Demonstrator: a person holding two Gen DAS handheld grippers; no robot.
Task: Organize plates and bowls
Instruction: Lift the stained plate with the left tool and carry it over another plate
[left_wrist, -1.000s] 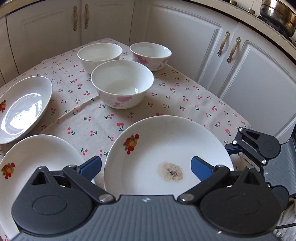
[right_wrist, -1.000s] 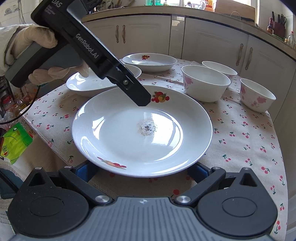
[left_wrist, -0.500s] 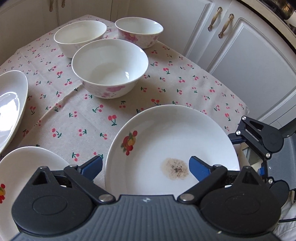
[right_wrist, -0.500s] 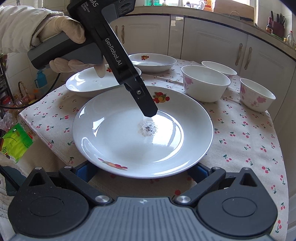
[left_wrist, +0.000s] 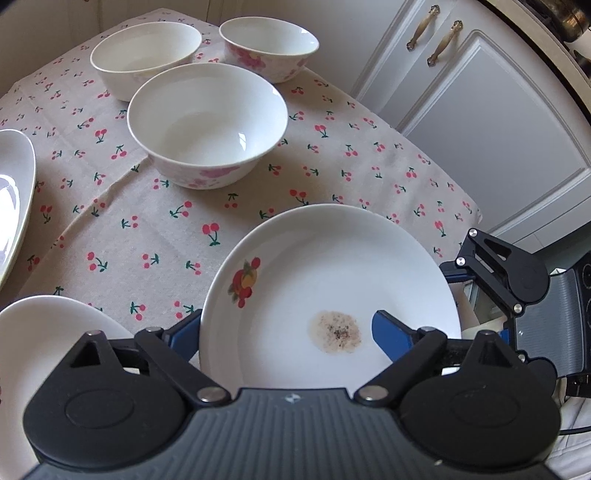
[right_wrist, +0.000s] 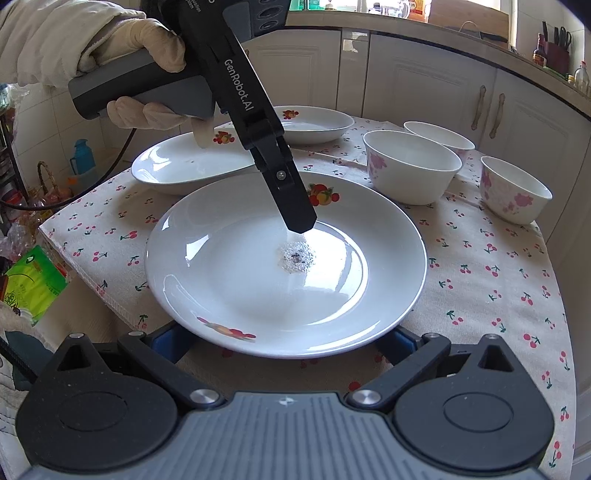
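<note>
You had both grippers around the big fruit-print plate (right_wrist: 288, 266), which sat at the near corner of the cherry tablecloth (left_wrist: 147, 236) with a speckled smudge (left_wrist: 336, 331) in its middle. Your left gripper (left_wrist: 286, 332) was spread wide, one blue finger (left_wrist: 388, 334) over the plate's inside and the other outside the rim, not pinching anything. Your right gripper (right_wrist: 284, 343) was also spread wide, with its fingers tucked under the near rim, so I couldn't tell if they touched it. Three bowls (left_wrist: 207, 122) stood together behind the plate, and two more plates (right_wrist: 192, 166) sat off to the side.
</note>
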